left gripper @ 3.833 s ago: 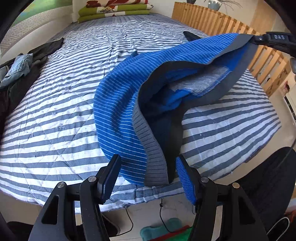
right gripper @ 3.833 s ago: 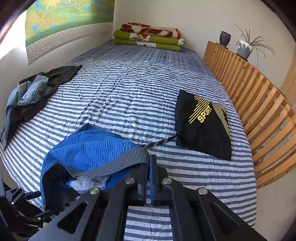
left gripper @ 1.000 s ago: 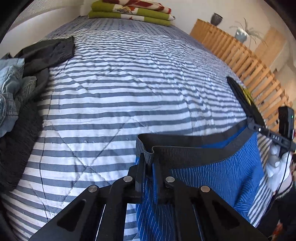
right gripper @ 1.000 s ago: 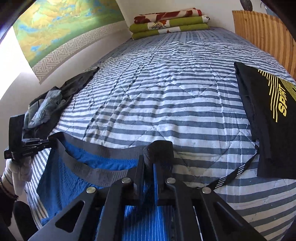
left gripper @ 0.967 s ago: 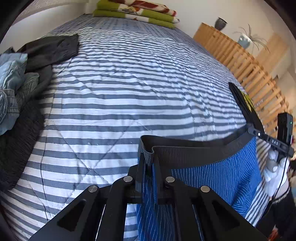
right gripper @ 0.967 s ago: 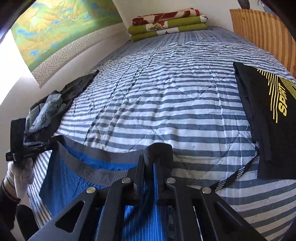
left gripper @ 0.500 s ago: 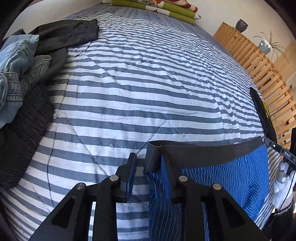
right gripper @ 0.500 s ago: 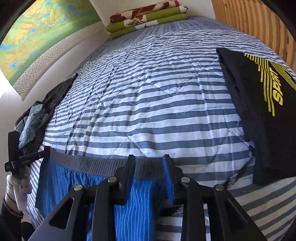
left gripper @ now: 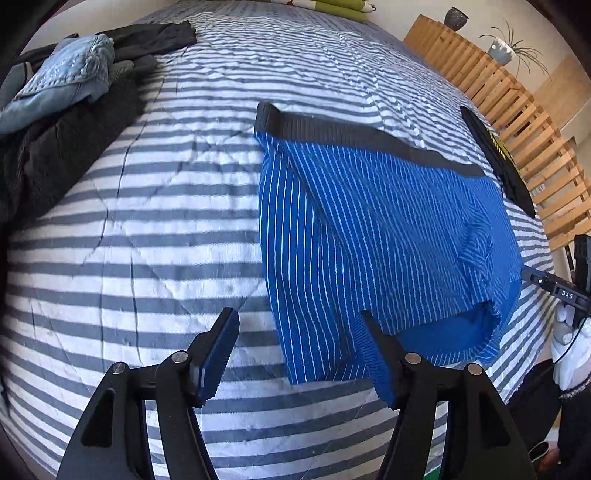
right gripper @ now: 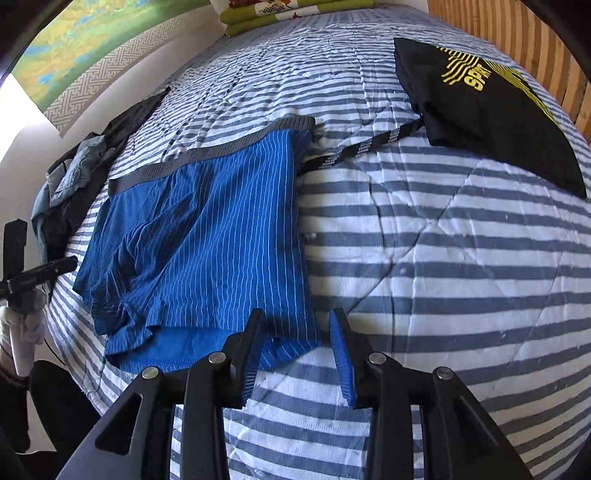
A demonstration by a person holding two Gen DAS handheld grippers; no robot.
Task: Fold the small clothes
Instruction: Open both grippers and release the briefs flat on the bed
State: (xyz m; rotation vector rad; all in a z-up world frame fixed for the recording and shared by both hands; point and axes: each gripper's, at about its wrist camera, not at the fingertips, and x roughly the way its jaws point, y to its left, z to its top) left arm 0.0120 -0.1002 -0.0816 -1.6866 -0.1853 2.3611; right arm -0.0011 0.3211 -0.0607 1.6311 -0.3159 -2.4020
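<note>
Blue pinstriped boxer shorts [left gripper: 369, 229] [right gripper: 207, 229] with a dark grey waistband [left gripper: 354, 138] lie spread flat on the striped bed cover [left gripper: 147, 221] [right gripper: 443, 258], waistband away from me, leg hems near the bed's front edge. My left gripper [left gripper: 299, 328] is open, over the shorts' lower left hem corner, holding nothing. The right gripper [right gripper: 295, 332] is open too, and the lower right hem corner lies under the gap between its fingers. In the left wrist view the right gripper's tip shows at the far right edge.
A heap of dark clothes and denim [left gripper: 66, 96] [right gripper: 74, 177] lies at the bed's left side. A folded black garment with yellow print [right gripper: 487, 99] and a striped cord [right gripper: 362, 147] lie to the right. A slatted wooden headboard [left gripper: 517, 110] runs along the right. Folded blankets [right gripper: 280, 11] sit at the far end.
Both grippers have opened wider and pulled back from the waistband towards the leg hems. The shorts now lie flat and released on the bed.
</note>
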